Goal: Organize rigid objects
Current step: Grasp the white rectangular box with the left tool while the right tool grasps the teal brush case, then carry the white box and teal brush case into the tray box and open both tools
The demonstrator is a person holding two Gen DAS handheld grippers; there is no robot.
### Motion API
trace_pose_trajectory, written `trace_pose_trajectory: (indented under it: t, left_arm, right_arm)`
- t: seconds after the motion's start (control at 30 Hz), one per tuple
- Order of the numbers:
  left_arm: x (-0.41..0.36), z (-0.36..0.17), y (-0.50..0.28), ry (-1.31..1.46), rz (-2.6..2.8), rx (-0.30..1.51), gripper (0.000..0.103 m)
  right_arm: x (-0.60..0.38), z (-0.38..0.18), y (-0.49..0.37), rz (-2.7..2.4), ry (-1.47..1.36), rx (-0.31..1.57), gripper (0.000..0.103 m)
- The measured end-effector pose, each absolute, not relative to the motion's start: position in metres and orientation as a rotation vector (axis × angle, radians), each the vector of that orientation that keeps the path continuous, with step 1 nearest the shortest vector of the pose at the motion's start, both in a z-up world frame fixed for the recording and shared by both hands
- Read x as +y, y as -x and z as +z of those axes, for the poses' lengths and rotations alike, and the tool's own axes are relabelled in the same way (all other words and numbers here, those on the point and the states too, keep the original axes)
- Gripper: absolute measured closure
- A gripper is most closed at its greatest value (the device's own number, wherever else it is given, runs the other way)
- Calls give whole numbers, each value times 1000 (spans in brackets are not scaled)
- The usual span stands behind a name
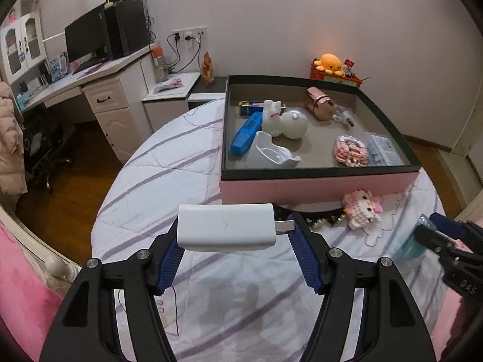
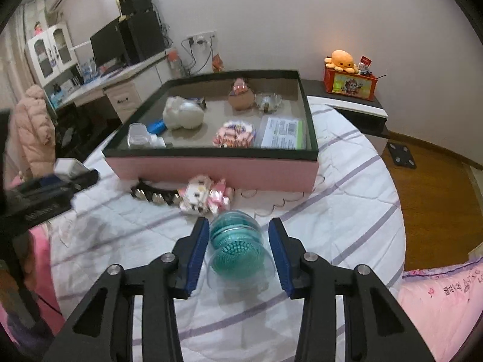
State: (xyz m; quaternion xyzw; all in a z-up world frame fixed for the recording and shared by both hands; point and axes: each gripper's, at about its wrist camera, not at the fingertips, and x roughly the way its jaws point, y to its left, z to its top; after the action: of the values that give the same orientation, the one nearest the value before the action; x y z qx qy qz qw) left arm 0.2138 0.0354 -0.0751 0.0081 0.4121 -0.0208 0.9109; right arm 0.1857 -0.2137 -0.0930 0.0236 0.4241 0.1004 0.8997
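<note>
My left gripper (image 1: 235, 229) is shut on a white plug-in charger (image 1: 226, 229), held crosswise above the striped bed cover, its metal prongs against the right pad. My right gripper (image 2: 238, 226) is shut on a teal bristled brush in a clear round case (image 2: 235, 250). The left wrist view shows that brush (image 1: 407, 241) at the far right. Ahead of both stands a pink box with a black rim (image 2: 211, 169), also seen from the left wrist (image 1: 317, 185). It holds a white rabbit figure (image 1: 274, 117), a blue item (image 1: 246, 134), a rose-gold cylinder (image 1: 321, 102) and other small things.
A pink-and-white block toy (image 2: 205, 196) and a studded black strap (image 2: 151, 196) lie on the bed against the box front. A desk with a monitor (image 1: 84, 39) stands at the left. A nightstand carries an orange plush (image 2: 339, 58). A pink pillow (image 2: 443, 301) lies at the right.
</note>
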Motion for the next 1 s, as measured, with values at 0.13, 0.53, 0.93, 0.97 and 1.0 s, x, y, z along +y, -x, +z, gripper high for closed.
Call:
trace_pose_trajectory:
  t: [0.13, 0.53, 0.93, 0.97, 1.0]
  left_arm:
    - [36, -79, -211, -20, -50, 861, 35]
    - [38, -88, -218, -9, -49, 899, 35]
    - [33, -56, -183, -16, -62, 808, 35]
    - [32, -52, -178, -17, -63, 797, 35]
    - [32, -47, -174, -18, -65, 784, 35]
  right_arm:
    - [-210, -104, -188, 171, -37, 909, 24]
    - [-208, -136, -204, 176, -49, 999, 46]
    - [-221, -71, -165, 134, -54, 831, 46]
    - [-221, -64, -161, 131, -52, 813, 46]
    - [-223, -55, -154, 129, -53, 791, 46]
